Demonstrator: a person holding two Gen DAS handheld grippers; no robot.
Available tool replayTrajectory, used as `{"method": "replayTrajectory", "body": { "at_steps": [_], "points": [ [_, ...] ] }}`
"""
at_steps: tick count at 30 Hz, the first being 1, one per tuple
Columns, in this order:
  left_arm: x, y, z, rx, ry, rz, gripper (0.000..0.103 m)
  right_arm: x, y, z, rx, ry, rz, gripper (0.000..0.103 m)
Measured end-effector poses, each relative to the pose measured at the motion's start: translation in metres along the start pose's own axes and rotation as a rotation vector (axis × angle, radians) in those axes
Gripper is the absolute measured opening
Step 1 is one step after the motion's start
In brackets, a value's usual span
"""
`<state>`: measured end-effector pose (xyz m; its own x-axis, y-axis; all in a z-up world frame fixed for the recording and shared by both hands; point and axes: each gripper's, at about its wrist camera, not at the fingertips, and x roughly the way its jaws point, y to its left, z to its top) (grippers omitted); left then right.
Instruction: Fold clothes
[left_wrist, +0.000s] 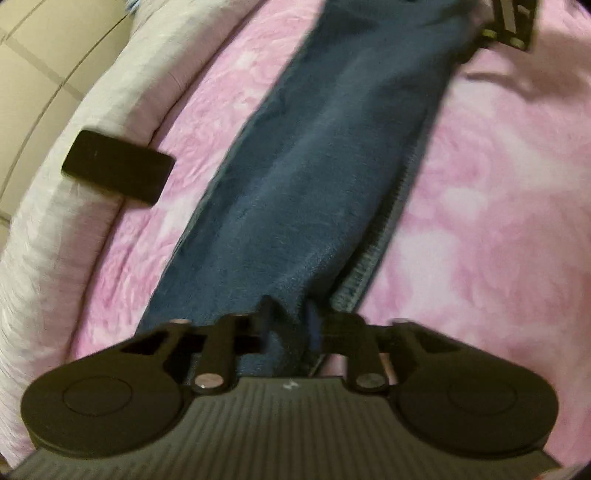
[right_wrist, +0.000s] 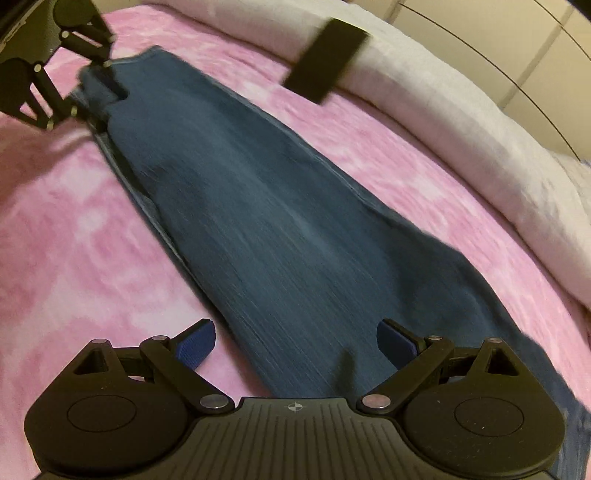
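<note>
A dark blue garment (left_wrist: 317, 155) lies folded into a long narrow strip on the pink bedspread (left_wrist: 480, 206). In the left wrist view my left gripper (left_wrist: 288, 325) is shut on the near end of the strip, with cloth bunched between its fingers. The right wrist view shows the same garment (right_wrist: 280, 221) stretching away to the left gripper (right_wrist: 99, 79) at the top left. My right gripper (right_wrist: 295, 343) stands open over the near end of the strip, blue pads (right_wrist: 197, 341) on either side of the cloth, gripping nothing. The right gripper (left_wrist: 511, 22) shows at the far end in the left wrist view.
A flat black rectangular object (left_wrist: 118, 166) lies at the bed's edge, half on a pale rolled blanket (left_wrist: 66, 206) that borders the pink bedspread; it appears again as the black object (right_wrist: 327, 59). Beige tiled floor (left_wrist: 40, 66) lies beyond the bed.
</note>
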<state>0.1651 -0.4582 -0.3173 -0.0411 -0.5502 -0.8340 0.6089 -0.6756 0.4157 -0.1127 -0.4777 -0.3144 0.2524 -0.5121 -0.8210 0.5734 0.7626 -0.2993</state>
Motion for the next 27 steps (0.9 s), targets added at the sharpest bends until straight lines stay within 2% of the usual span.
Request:
{"method": "replayTrajectory", "body": {
  "at_steps": [4, 8, 10, 13, 16, 20, 23, 25, 26, 27],
  "points": [
    [-0.002, 0.019, -0.001, -0.071, 0.046, -0.043, 0.012, -0.025, -0.020, -0.034, 0.093, 0.020, -0.110, 0.096],
    [-0.012, 0.002, 0.007, 0.026, 0.054, 0.016, 0.014, -0.041, -0.011, -0.067, 0.075, 0.039, -0.227, 0.096],
    [-0.018, -0.014, 0.018, 0.079, 0.022, 0.041, 0.019, -0.039, -0.003, -0.078, 0.026, 0.055, -0.255, 0.096],
    [-0.029, -0.044, 0.040, 0.171, -0.068, 0.038, 0.030, -0.031, -0.001, -0.090, -0.040, 0.066, -0.309, 0.096],
    [-0.033, -0.078, 0.074, 0.234, -0.183, 0.017, 0.042, -0.037, -0.028, -0.091, 0.038, 0.045, -0.361, 0.096],
    [-0.022, -0.117, 0.127, 0.258, -0.304, -0.017, 0.050, -0.049, -0.067, -0.082, 0.108, 0.004, -0.338, 0.096],
    [-0.008, -0.139, 0.163, 0.285, -0.347, -0.060, 0.050, -0.055, -0.090, -0.077, 0.141, -0.018, -0.283, 0.096],
    [0.004, -0.147, 0.179, 0.317, -0.347, -0.040, 0.050, -0.055, -0.107, -0.071, 0.170, -0.016, -0.229, 0.096],
    [0.010, -0.151, 0.188, 0.333, -0.347, -0.031, 0.048, -0.055, -0.115, -0.069, 0.183, -0.015, -0.202, 0.096],
    [0.015, -0.151, 0.195, 0.334, -0.345, -0.027, 0.039, -0.055, -0.123, -0.066, 0.197, -0.014, -0.174, 0.096]
  ]
}}
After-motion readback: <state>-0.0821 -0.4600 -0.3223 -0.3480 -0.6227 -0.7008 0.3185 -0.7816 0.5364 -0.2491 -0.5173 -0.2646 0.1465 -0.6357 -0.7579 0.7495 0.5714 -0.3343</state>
